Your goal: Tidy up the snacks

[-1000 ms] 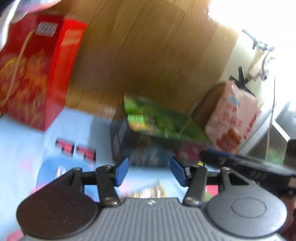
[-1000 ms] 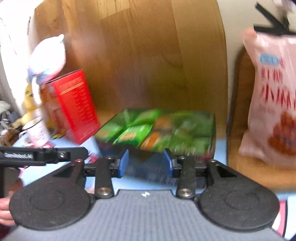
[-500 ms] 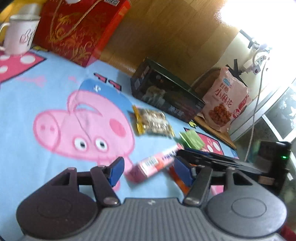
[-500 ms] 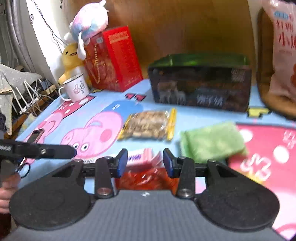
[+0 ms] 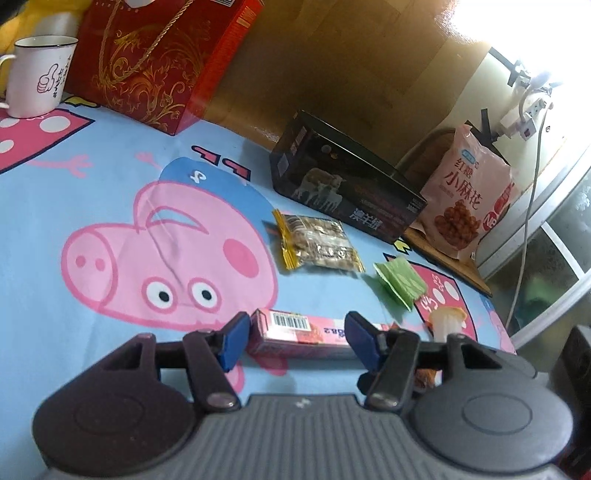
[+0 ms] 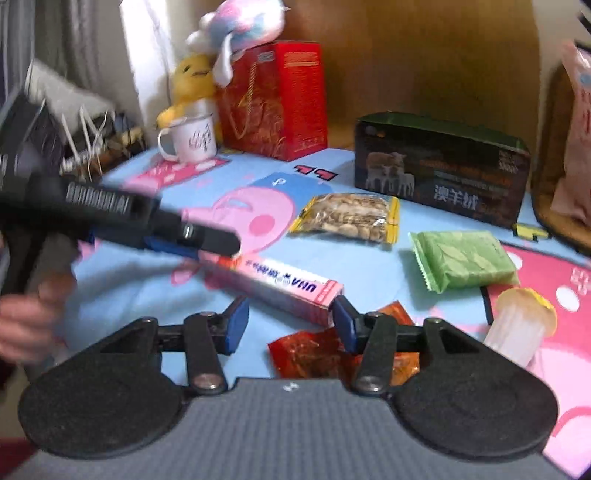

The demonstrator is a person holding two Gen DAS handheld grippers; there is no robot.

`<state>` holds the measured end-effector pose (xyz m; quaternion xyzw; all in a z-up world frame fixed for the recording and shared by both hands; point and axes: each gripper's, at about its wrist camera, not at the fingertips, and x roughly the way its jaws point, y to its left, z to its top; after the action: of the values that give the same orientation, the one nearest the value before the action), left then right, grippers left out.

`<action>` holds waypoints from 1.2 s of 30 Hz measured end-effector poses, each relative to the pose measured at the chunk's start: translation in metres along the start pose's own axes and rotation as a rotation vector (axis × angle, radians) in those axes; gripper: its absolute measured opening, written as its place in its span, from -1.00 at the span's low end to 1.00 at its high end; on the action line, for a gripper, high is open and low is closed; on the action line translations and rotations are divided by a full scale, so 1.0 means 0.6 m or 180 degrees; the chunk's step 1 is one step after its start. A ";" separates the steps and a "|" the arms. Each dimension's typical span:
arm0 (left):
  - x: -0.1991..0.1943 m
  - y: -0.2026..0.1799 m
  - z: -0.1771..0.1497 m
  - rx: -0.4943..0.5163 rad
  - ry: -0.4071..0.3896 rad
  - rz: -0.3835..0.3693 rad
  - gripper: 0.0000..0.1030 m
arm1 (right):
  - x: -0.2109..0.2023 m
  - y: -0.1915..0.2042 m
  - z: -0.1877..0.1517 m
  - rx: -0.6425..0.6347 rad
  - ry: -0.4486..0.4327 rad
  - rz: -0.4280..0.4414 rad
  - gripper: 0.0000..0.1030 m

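Observation:
A long pink snack box lies on the blue cartoon-print cloth. My left gripper is open, its blue pads on either side of the box; the right wrist view shows it reaching over the box's far end. My right gripper is open and empty, low over a red-orange packet. A yellow-edged nut packet, a green packet and a white mushroom-shaped item lie nearby. A dark box stands behind them.
A red gift box, a white mug and plush toys stand at the back left. A pink snack bag leans at the right. A wooden wall rises behind. A wire rack stands off the left edge.
Both grippers pulled back from the dark box and dropped low over the cloth. The left gripper has come down around the pink box. Both stay open.

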<state>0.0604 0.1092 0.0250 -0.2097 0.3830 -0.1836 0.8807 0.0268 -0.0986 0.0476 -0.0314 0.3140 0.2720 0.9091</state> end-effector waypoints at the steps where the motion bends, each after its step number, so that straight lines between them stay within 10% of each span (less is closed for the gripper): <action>1: -0.001 0.000 -0.001 0.0014 -0.0006 0.0007 0.11 | 0.004 0.003 -0.001 -0.0057 -0.0007 -0.0034 0.04; 10: 0.015 -0.040 0.018 0.0340 -0.0028 0.0184 0.10 | 0.019 -0.008 0.011 0.0024 -0.0082 -0.0307 -0.33; 25: 0.194 -0.169 0.279 0.0588 -0.0516 0.0031 0.11 | 0.038 -0.205 0.215 0.0428 -0.0611 -0.0778 -0.16; 36: 0.154 -0.141 0.170 0.0619 -0.0296 -0.0296 0.11 | -0.041 -0.288 0.077 0.1167 -0.0687 -0.0746 -0.16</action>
<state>0.1823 0.0161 0.0761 -0.1492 0.3119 -0.2506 0.9042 0.1255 -0.2467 0.0795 0.1271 0.2534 0.1049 0.9532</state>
